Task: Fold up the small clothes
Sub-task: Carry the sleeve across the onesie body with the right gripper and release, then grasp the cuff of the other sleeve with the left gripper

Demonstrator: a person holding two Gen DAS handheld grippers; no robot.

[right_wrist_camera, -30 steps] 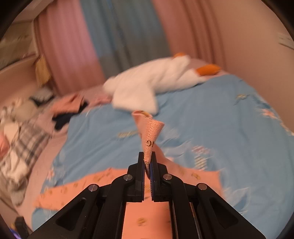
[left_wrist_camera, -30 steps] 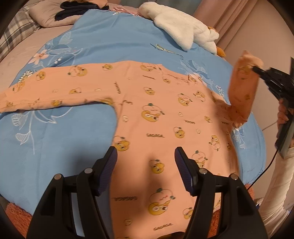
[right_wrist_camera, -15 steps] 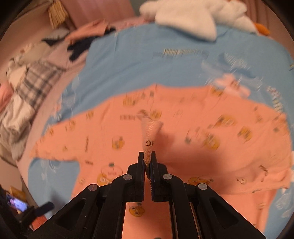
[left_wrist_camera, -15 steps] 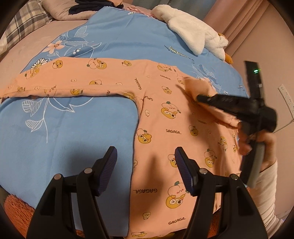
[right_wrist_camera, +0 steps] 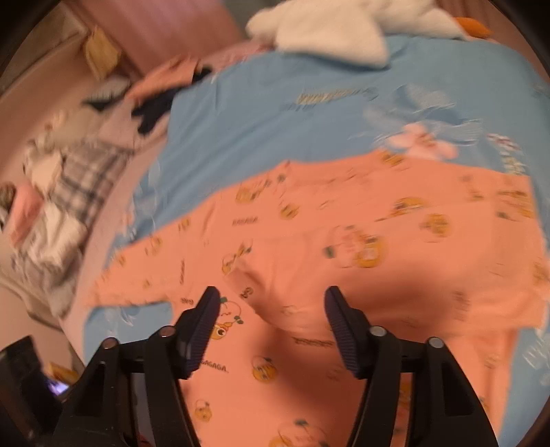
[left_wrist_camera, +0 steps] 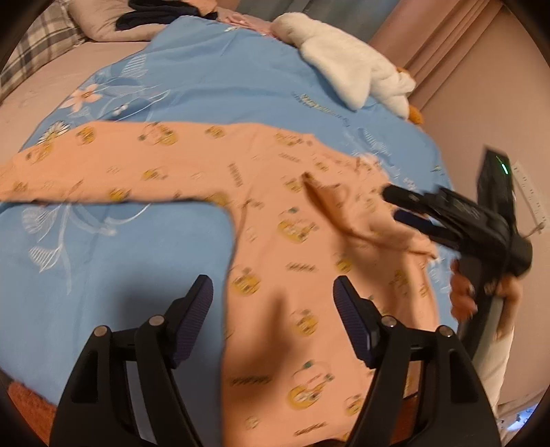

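An orange long-sleeved top with cartoon prints [left_wrist_camera: 285,261] lies flat on a blue floral sheet [left_wrist_camera: 220,86]. Its right sleeve [left_wrist_camera: 347,209] is folded in across the chest; its left sleeve [left_wrist_camera: 89,168] lies stretched out to the left. My left gripper [left_wrist_camera: 273,302] is open and empty, above the top's lower left side. My right gripper [right_wrist_camera: 271,309] is open and empty, just above the folded sleeve [right_wrist_camera: 261,285]. It also shows in the left wrist view [left_wrist_camera: 398,206], to the right of the sleeve.
A white plush goose [left_wrist_camera: 347,65] lies at the far end of the sheet, also in the right wrist view [right_wrist_camera: 330,31]. Dark clothes [left_wrist_camera: 154,13] lie on a pillow at the back left. A plaid blanket [right_wrist_camera: 79,172] lies off the sheet's left side. A wall [left_wrist_camera: 481,113] stands close on the right.
My right gripper carried the right sleeve across the chest, opened and let it drop onto the top. My left gripper stayed open and shifted a little.
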